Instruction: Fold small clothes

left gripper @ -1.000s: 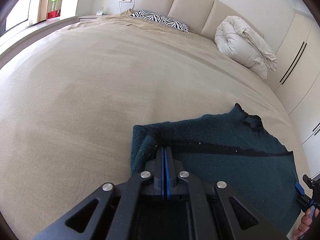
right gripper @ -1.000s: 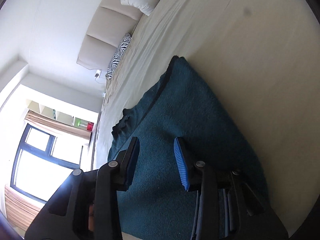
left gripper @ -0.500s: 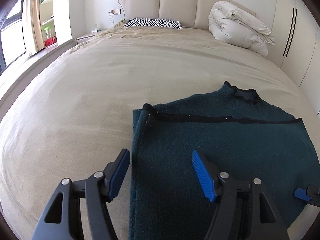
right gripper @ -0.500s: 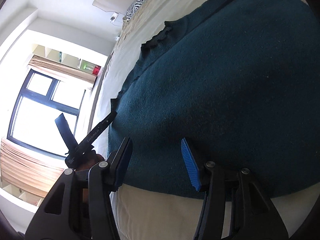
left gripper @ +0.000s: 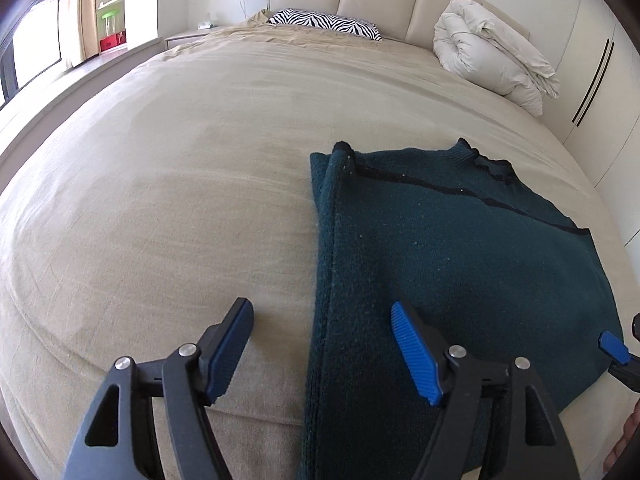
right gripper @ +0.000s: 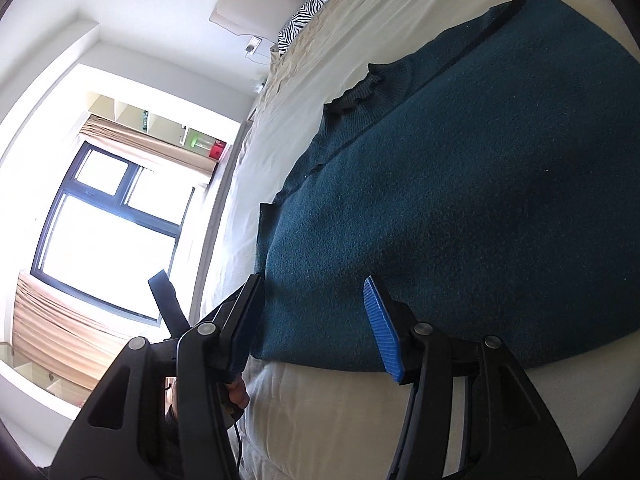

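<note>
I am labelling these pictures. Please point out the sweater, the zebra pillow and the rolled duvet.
sweater [left gripper: 460, 264], left wrist view, middle of the flat body
zebra pillow [left gripper: 324, 23], left wrist view, middle of the striped cover
rolled duvet [left gripper: 492, 50], left wrist view, middle of the white roll

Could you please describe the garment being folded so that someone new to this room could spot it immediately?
Start at the wide beige bed with the padded headboard. Near its foot end lies the sweater, flat, one side already folded over. It is the only dark teal knit there, unlike the zebra pillow and the white rolled duvet.
</note>
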`<state>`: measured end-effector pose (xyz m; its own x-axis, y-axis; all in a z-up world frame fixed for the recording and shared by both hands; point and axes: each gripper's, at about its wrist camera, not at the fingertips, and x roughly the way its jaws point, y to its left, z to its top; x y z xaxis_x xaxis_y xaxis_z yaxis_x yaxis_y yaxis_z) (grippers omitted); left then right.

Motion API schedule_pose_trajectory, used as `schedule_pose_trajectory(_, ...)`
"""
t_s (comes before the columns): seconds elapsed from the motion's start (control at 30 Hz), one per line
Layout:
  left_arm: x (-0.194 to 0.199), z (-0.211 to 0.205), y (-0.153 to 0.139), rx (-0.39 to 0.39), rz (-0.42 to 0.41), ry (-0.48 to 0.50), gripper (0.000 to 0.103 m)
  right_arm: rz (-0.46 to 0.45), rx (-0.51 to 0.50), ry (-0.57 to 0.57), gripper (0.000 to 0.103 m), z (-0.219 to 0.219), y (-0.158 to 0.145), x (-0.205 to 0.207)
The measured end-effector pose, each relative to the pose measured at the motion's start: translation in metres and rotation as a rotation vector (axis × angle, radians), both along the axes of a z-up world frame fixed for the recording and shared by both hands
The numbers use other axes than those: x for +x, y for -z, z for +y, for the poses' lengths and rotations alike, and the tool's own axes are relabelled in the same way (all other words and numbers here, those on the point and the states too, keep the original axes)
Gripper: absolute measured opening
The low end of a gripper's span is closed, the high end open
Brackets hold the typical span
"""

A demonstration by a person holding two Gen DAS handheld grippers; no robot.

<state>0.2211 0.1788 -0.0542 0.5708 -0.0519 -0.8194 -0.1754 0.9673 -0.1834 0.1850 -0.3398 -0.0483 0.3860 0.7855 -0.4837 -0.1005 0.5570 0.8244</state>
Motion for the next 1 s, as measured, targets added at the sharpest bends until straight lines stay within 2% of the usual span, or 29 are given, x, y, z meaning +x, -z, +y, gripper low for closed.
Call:
schedule_pose_trajectory(0.13,-0.009,0.013,0.003,-0.167,0.041,0.010,0.073,-0.002,0.018,-0.031,0.051,0.011,-0.002,0.004)
schedule_pose_trajectory(0.27,-0.010,0.034,0.007,-0.394,0.082,0.003,0.071,-0.008,0.036,-0.065,0.051,0.025,-0.009,0.012)
schedule_pose_trajectory(0.33,-0.008,0.047,0.014,-0.528,0.112,-0.016,0.058,-0.008,0.054,-0.082,0.051,0.032,-0.012,0.017)
schedule_pose_trajectory(0.4,-0.007,0.058,0.023,-0.653,0.144,-0.024,0.053,-0.009,0.061,-0.101,0.051,0.040,-0.016,0.020)
schedule_pose_trajectory(0.43,-0.007,0.060,0.025,-0.682,0.152,-0.023,0.052,-0.011,0.061,-0.113,0.051,0.045,-0.018,0.023)
schedule_pose_trajectory(0.57,-0.006,0.057,0.027,-0.700,0.172,0.004,0.053,-0.001,0.056,-0.162,0.051,0.071,-0.020,0.033)
schedule_pose_trajectory(0.67,-0.001,0.057,0.029,-0.744,0.176,0.008,0.060,0.007,0.047,-0.201,0.051,0.095,-0.018,0.041)
schedule_pose_trajectory(0.8,0.003,0.057,0.029,-0.775,0.180,0.022,0.059,0.032,0.042,-0.236,0.051,0.123,-0.011,0.052)
schedule_pose_trajectory(0.87,0.003,0.056,0.032,-0.790,0.186,0.036,0.050,0.039,0.042,-0.248,0.051,0.132,-0.009,0.053)
schedule_pose_trajectory(0.9,0.003,0.054,0.033,-0.785,0.192,0.042,0.034,0.046,0.040,-0.253,0.051,0.136,-0.008,0.055)
schedule_pose_trajectory(0.93,0.003,0.052,0.035,-0.782,0.201,0.051,0.023,0.055,0.034,-0.253,0.051,0.140,-0.005,0.058)
schedule_pose_trajectory(1.0,0.002,0.051,0.039,-0.790,0.198,0.047,0.022,0.074,0.019,-0.254,0.051,0.145,0.001,0.062)
